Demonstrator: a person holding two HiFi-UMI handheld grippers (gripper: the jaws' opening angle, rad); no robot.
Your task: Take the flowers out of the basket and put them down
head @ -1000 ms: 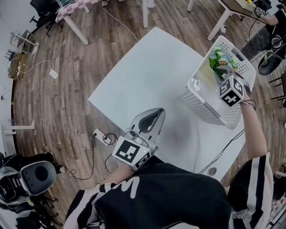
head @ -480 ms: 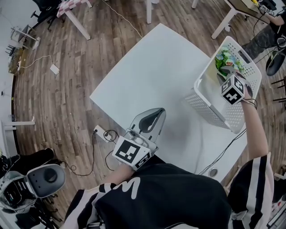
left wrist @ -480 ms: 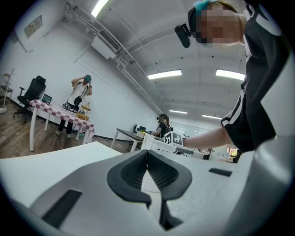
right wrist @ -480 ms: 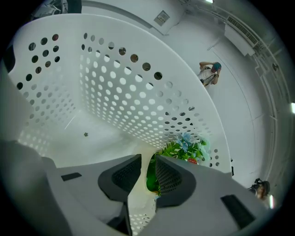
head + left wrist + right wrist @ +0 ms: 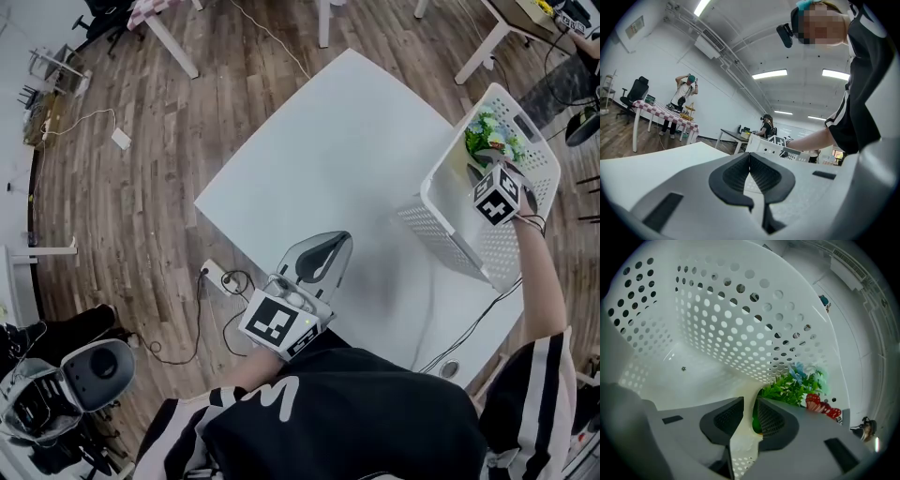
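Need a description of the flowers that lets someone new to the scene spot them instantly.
Find the white table; a white perforated basket sits at its right edge. In the basket's far end is a bunch of flowers: green leaves with pale blue blooms and a red piece, the only colour among white walls.

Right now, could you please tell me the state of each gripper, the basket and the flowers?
basket: on the table, flowers inside.
flowers: in the basket, not yet taken out.
left gripper: jaws shut, empty.
right gripper: inside the basket, jaws slightly apart around a green stem.
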